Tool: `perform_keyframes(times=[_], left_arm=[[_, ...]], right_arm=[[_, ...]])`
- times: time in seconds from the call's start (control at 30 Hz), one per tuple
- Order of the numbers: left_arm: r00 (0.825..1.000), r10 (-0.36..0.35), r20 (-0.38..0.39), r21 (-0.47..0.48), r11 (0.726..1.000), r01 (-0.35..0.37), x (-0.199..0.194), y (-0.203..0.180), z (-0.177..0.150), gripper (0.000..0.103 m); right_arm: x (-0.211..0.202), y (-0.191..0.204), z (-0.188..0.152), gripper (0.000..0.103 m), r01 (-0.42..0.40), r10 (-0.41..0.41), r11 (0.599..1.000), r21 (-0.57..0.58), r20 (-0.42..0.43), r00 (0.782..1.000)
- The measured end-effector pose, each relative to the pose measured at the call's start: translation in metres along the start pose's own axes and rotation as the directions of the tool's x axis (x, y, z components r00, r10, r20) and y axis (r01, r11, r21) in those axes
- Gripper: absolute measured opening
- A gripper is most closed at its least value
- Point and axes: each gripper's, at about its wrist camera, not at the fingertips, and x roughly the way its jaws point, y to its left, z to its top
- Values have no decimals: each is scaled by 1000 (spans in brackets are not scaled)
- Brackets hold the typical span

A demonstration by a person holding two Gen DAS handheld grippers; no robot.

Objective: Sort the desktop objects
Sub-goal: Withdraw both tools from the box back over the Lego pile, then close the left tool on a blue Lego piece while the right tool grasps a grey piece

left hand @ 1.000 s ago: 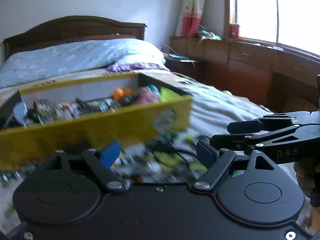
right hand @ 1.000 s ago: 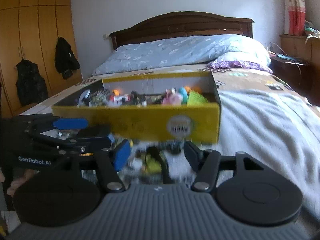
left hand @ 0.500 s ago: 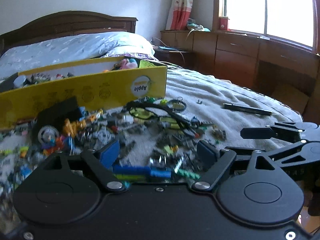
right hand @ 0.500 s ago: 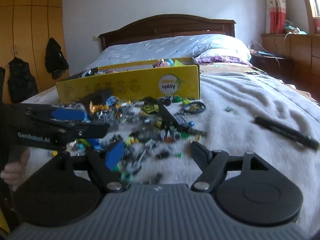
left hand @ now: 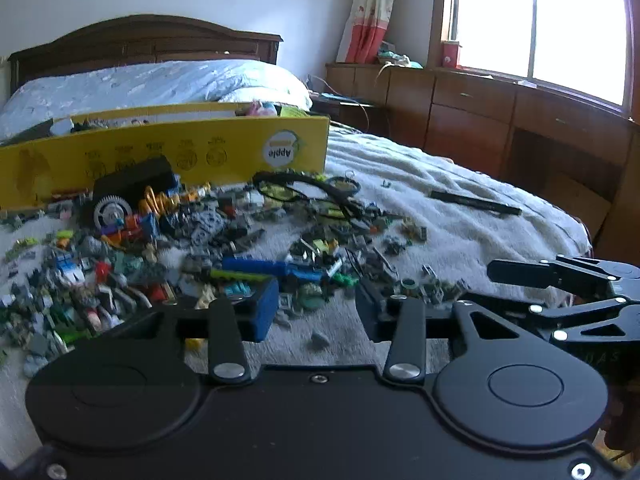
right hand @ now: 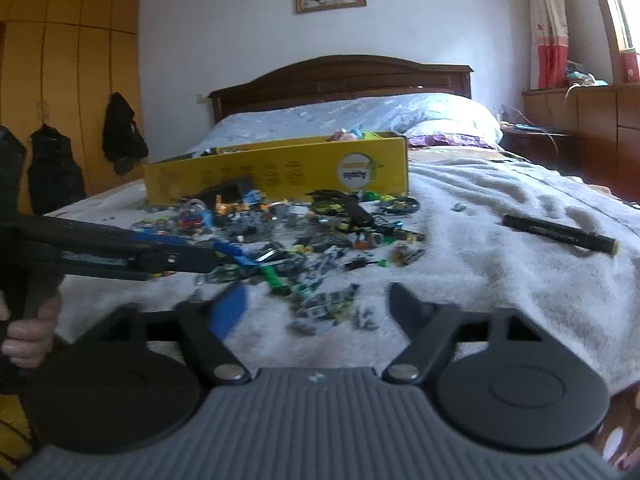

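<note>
Most of the sorting is still ahead of me, as far as I can judge: the yellow box (right hand: pixel 280 170) on the bed (right hand: pixel 520 280) already holds some toys and odds and ends, yet a wide pile of small parts (left hand: pixel 224 240) lies spread across the white blanket just in front of the box. Near the box's front wall sit a black block with a grey gear wheel (left hand: pixel 112 210) and a pair of black glasses (left hand: pixel 304 192); well off to the window side of the box lies a black pen (right hand: pixel 560 234), alone. My left claw (left hand: pixel 316 312) hovers low over the near edge of the pile, its jaws closing with nothing between them that I can make out beyond loose bits on the blanket below. My right claw (right hand: pixel 316 312) is also closing and empty, over the scatter's near fringe, farther from the box than the pen.
</note>
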Motion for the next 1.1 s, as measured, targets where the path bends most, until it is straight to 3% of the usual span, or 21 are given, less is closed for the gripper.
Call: perform_keyframes(times=[0.1,0.2,0.4,0.5,0.73,0.93,1.1], left_arm=[[1000,-6,-8,6,1000,6,1,0,-8,32],[1000,14,-7,7,1000,-14,5,3,-12,32],[999,44,8,5,999,-44,11,8,-14,32],[999,42,8,13,999,-42,15,9,-13,32],[999,34,-1,31,999,-34,27,9,-15,35],[999,37,2,34,999,-37,33,10,-17,37],[999,52,10,20,998,-52,34,14,-18,45]], right_arm=[[-1,5,-4,37,-21,20,1000,-7,-15,1000],[2,11,-10,30,-51,50,999,-19,-41,998],[12,20,-22,30,-37,34,998,-59,-55,998],[14,18,-23,39,-10,7,998,-58,-49,999],[16,6,-24,38,62,-64,997,-47,-37,997],[18,5,-26,39,64,-66,997,-41,-33,997],[18,6,-27,43,59,-60,998,-37,-24,998]])
